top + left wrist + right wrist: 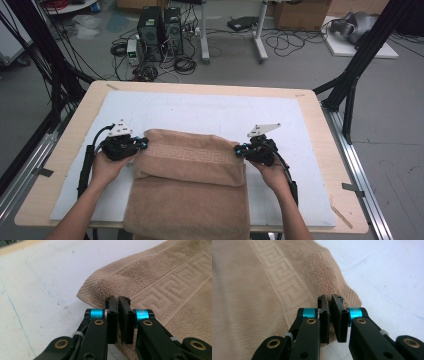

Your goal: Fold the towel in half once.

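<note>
Your left gripper [117,300] and right gripper [330,298] have each pinched shut on a corner of the folded tan terry towel [190,165], key-patterned, lying on the white surface [200,112].

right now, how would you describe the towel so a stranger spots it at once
On the wooden table lies a white mat, and the towel covers its near middle. It is tan terry, folded over, with a woven key-pattern band across the flap.

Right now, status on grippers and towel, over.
Left gripper shut at towel corner. Right gripper shut at opposite corner. Towel half folded, nothing in the way.
</note>
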Demonstrator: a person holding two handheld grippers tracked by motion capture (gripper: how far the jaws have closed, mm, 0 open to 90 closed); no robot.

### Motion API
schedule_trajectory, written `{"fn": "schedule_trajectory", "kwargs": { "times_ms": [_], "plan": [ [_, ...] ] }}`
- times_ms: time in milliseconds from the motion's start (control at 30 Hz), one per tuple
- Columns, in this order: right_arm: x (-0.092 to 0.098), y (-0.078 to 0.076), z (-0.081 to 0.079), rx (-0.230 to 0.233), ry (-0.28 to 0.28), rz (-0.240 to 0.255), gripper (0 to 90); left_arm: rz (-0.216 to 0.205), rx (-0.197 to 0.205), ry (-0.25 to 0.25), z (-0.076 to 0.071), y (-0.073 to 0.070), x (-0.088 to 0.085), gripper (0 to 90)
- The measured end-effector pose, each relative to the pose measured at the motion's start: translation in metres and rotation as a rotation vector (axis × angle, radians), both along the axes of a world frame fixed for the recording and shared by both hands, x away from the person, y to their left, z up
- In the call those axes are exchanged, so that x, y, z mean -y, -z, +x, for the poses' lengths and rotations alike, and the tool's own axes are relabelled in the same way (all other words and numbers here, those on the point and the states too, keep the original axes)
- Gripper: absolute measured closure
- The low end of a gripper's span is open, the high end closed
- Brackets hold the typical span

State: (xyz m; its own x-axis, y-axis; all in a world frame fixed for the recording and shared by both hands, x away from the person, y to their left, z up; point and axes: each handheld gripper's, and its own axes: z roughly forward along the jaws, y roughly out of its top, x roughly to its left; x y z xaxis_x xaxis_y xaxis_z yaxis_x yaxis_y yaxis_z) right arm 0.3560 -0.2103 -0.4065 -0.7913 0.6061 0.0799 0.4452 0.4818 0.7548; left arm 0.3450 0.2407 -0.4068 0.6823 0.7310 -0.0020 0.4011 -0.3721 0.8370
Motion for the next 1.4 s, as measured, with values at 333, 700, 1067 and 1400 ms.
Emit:
{"fn": "schedule_trajectory", "kwargs": {
  "times_ms": [333, 700, 1067, 1400],
  "plan": [
    [0.002, -0.047, -0.085, 0.123, -0.131, 0.058, 84.8, -0.061, 0.126, 0.099, -0.090, -0.022, -0.015, 85.1],
    [0.005, -0.042, -0.159, 0.103, -0.205, 0.110, 62.0, -0.038, 0.127, 0.224, -0.168, -0.022, -0.029, 57.2],
    [0.002, -0.023, -0.097, 0.078, -0.110, 0.054, 55.1, -0.045, 0.124, 0.175, -0.125, -0.014, -0.027, 54.4],
    [0.000, -0.002, -0.057, 0.055, -0.062, 0.003, 46.2, 0.029, 0.037, 0.067, -0.059, 0.014, -0.016, 52.4]
  ]
}}
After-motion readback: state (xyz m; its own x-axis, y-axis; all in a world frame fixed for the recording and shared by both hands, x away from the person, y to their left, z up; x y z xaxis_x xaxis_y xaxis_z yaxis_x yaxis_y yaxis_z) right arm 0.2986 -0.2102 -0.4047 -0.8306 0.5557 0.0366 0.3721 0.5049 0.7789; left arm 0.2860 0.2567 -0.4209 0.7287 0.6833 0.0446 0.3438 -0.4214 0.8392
